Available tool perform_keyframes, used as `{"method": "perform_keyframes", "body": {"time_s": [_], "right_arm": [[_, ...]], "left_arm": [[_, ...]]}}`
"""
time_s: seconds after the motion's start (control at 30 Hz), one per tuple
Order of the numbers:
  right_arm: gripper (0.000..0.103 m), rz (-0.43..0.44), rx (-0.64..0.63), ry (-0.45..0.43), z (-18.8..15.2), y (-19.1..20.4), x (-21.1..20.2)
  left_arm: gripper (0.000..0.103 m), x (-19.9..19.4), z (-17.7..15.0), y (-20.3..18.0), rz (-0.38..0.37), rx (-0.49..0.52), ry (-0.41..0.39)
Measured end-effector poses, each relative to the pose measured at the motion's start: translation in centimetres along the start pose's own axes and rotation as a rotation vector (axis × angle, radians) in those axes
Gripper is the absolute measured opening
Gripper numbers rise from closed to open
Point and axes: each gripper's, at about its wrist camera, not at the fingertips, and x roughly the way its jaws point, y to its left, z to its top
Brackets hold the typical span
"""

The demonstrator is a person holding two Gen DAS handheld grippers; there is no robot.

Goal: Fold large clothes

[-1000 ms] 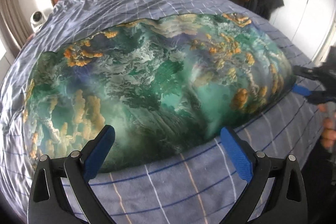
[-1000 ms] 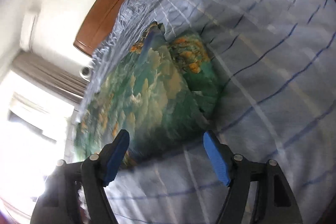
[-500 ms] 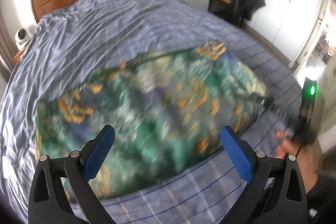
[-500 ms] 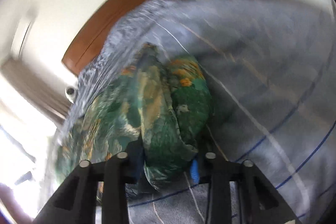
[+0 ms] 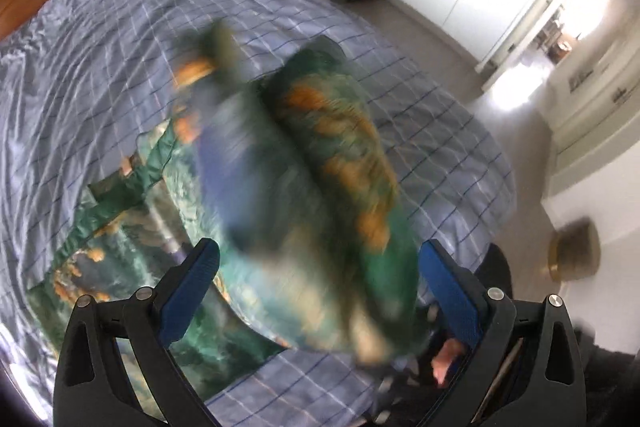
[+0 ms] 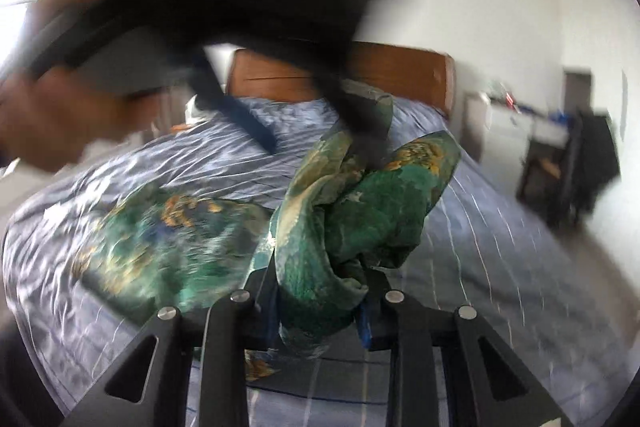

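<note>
Right wrist view: the right gripper (image 6: 320,307) is seen clamped on a bunched edge of the green printed garment (image 6: 344,227), its jaws having just been closing onto the cloth, which is lifted off the checked bed cover (image 6: 500,247). Its free end is trailed left across the bed. The left gripper (image 5: 316,287) is held wide open, empty, just above the raised fold, nearer the slack

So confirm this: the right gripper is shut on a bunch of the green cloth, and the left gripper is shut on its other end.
The left gripper is not shut: in the left wrist view its jaws stand wide apart, pressing on nothing. The rest holds: the right wrist view shows the right gripper, whose jaws have just been closing, shut on a bunch of the green cloth, lifted off the bed.
</note>
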Motion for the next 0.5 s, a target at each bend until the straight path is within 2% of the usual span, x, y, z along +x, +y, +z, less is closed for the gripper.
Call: {"method": "perform_keyframes", "body": {"time_s": [0.17, 0.3, 0.37, 0.4, 0.47, 0.5], "right_arm": [[0.029, 0.054, -0.154, -0.009, 1.0, 4.3, -1.0], [0.029, 0.077, -0.183, -0.002, 0.9, 5.4, -1.5], [0.029, 0.082, -0.189, 0.003, 0.9, 5.8, -1.7], [0.029, 0.085, -0.194, 0.002, 0.8, 5.7, -2.1], [0.029, 0.090, -0.211, 0.003, 0.6, 6.1, -2.3], [0.029, 0.093, -0.215, 0.006, 0.5, 6.3, -2.4]], "left_arm": [[0.100, -0.1, -0.2, 0.0, 0.066, -0.039, 0.057], [0.100, 0.9, -0.8, -0.3, 0.191, 0.024, 0.090], [0.095, 1.2, -1.1, 0.1, 0.215, 0.024, 0.098], [0.081, 1.3, -1.3, 0.5, 0.217, 0.013, 0.103], [0.066, 1.2, -1.5, 1.3, 0.179, -0.016, 0.106], [0.052, 1.0, -1.6, 1.7, 0.171, -0.026, 0.099]]}}
